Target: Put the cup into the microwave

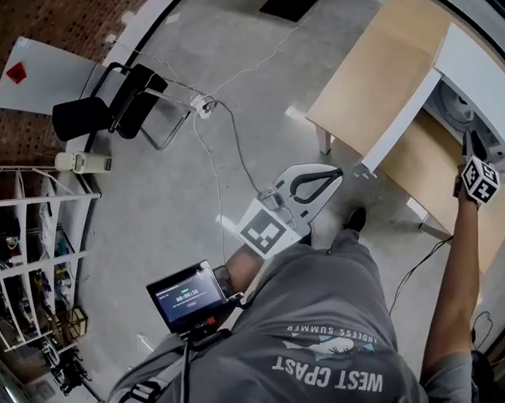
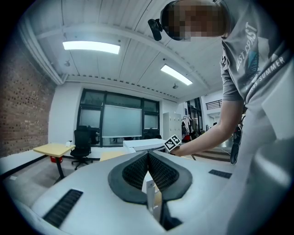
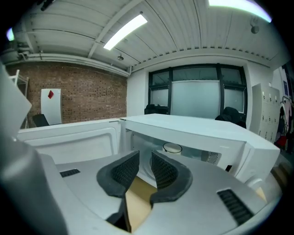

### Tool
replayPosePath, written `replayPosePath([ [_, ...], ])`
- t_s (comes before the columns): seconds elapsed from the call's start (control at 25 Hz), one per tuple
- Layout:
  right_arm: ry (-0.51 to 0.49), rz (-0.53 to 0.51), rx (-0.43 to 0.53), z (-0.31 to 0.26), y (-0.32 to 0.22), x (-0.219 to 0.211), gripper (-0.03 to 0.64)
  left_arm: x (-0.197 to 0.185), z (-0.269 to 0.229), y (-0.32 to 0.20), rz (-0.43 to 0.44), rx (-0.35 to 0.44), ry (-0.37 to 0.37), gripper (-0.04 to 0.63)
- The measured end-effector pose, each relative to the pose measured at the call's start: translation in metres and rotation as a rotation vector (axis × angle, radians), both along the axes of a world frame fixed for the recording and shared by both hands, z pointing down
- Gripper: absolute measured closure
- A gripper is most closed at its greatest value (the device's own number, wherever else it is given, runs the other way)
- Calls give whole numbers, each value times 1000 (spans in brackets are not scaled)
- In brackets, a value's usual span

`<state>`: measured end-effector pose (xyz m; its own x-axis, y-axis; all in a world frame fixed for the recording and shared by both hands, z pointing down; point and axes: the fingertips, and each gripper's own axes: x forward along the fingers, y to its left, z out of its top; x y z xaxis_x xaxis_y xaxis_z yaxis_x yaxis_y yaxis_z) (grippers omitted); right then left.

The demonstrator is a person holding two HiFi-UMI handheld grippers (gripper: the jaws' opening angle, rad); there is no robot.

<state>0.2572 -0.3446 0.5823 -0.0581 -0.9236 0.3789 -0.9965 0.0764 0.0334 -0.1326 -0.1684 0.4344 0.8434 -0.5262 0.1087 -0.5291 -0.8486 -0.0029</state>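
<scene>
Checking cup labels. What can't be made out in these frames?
- Round white thing inside the microwave, right gripper view: too small to call a cup.
- Screen by the person's waist, head view: text too small.
- Things on the wire shelf, head view: dark, cut off by the left edge.

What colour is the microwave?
The microwave is white, casing and open door alike. It shows best in the right gripper view.
</scene>
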Motion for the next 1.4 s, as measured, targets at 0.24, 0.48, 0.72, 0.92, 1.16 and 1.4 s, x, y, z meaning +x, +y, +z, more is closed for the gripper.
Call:
replayPosePath([
  [0.24, 26, -72, 87, -57, 41, -48, 540, -17, -5, 8, 37, 33, 40, 575],
  [0.48, 63, -137, 151, -116, 93, -105, 540, -34, -16, 16, 80, 50, 90, 575],
  [0.72, 91, -176, 197, -160, 123, -156, 578, -40, -22, 5, 116, 42, 110, 575],
  [0.92, 89, -149, 228, -193, 160, -169, 583, -29, -32, 7, 164, 43, 118, 575],
  [1.16, 82, -91, 265, -222, 209, -179, 583, -31, -33, 19, 203, 38, 125, 575],
  [1.4, 73, -49, 289, -241, 274, -163, 583, -7, -29, 63, 252, 22, 96, 575],
])
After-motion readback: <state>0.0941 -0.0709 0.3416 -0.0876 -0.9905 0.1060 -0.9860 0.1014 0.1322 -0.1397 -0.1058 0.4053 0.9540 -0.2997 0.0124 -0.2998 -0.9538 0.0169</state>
